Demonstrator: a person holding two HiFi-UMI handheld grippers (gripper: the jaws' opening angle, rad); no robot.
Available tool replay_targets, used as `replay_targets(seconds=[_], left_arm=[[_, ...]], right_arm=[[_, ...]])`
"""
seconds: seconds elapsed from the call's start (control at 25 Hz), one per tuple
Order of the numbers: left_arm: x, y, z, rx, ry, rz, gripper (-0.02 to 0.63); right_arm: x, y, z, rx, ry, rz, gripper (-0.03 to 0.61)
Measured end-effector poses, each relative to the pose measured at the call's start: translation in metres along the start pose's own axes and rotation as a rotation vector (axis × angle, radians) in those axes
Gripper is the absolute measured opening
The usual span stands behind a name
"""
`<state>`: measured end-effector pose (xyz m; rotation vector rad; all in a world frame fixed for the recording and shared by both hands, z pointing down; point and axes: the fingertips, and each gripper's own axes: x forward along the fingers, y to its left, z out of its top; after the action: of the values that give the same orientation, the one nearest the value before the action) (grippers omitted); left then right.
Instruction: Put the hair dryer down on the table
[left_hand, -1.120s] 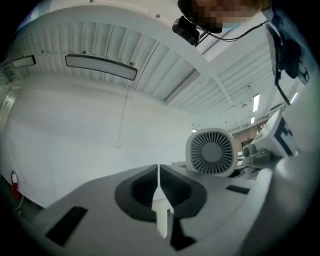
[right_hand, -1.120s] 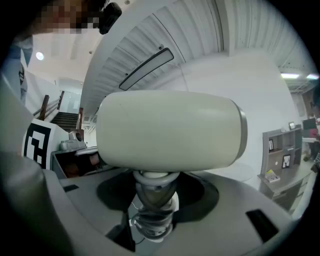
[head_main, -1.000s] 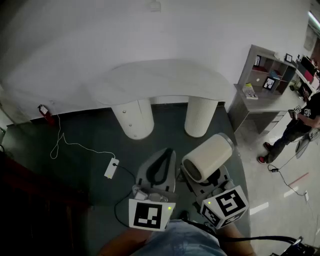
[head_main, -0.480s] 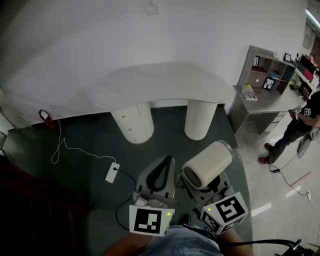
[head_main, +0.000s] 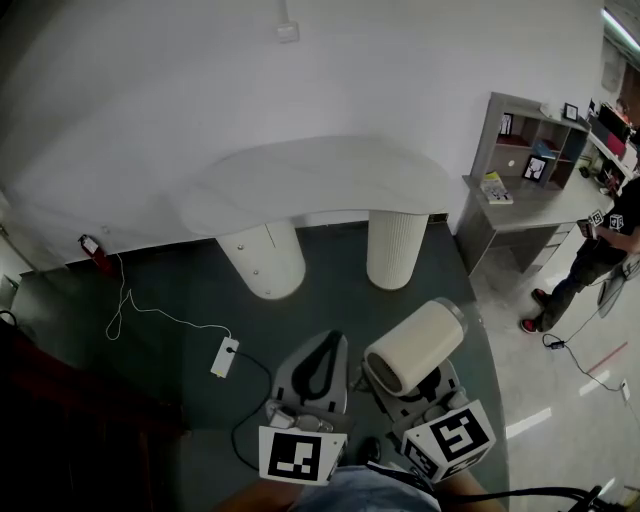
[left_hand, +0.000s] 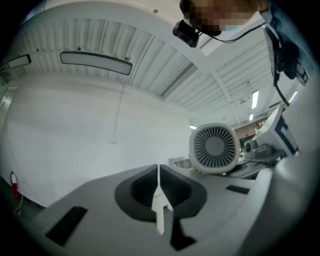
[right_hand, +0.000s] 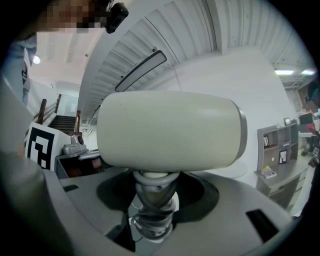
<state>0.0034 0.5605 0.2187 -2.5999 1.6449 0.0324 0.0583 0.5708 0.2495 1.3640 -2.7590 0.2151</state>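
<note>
Head view looks steeply down on a white table (head_main: 310, 175) with a curved, bean-like top that stands against the pale wall; its front edge bends inward between two round ribbed legs (head_main: 265, 258), and the whole top shows as bare white surface. Between these legs and the grippers lies a wide stretch of dark green floor (head_main: 150, 390); on it, to the left, a white power strip (head_main: 223, 357) lies with a thin cable (head_main: 150, 300) that runs toward the wall.

The hair dryer (head_main: 412, 345) is in the air above this floor, in front of the table and well apart from its edge; its cream barrel lies sideways, tilted up to the right. The right gripper (head_main: 405, 378) carries it from below; in the right gripper view the jaws are closed round the handle, which is wrapped with grey cord, directly under the barrel (right_hand: 167, 131).

The left gripper (head_main: 325, 345) is just beside it on the left, not touching it; in the left gripper view its jaws are pressed together in one thin line with nothing between them (left_hand: 159, 200), and the round grille of the dryer (left_hand: 214, 147) appears to the right.

At the right side stands a grey shelf desk (head_main: 520, 190) close to the end of the table; a person (head_main: 600, 250) stands beyond it on lighter floor.
</note>
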Motion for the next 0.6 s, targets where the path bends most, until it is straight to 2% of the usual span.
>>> replay_targets(seconds=[0.16,0.32,0.6], left_arm=[[0.007,-0.006,-0.005,0.009,0.01,0.024,0.017],[0.014,-0.011,-0.016,0.017,0.035,0.029,0.017],[0.047,0.017,-0.03,-0.005,0.065,0.034,0.017]], right_arm=[[-0.005,-0.016,-0.004,-0.039,0.001,-0.001,0.219],[-0.002,-0.029,-0.015,-0.009,0.017,0.004,0.218],[0.04,-0.046,-0.019,0.016,0.034,0.01,0.218]])
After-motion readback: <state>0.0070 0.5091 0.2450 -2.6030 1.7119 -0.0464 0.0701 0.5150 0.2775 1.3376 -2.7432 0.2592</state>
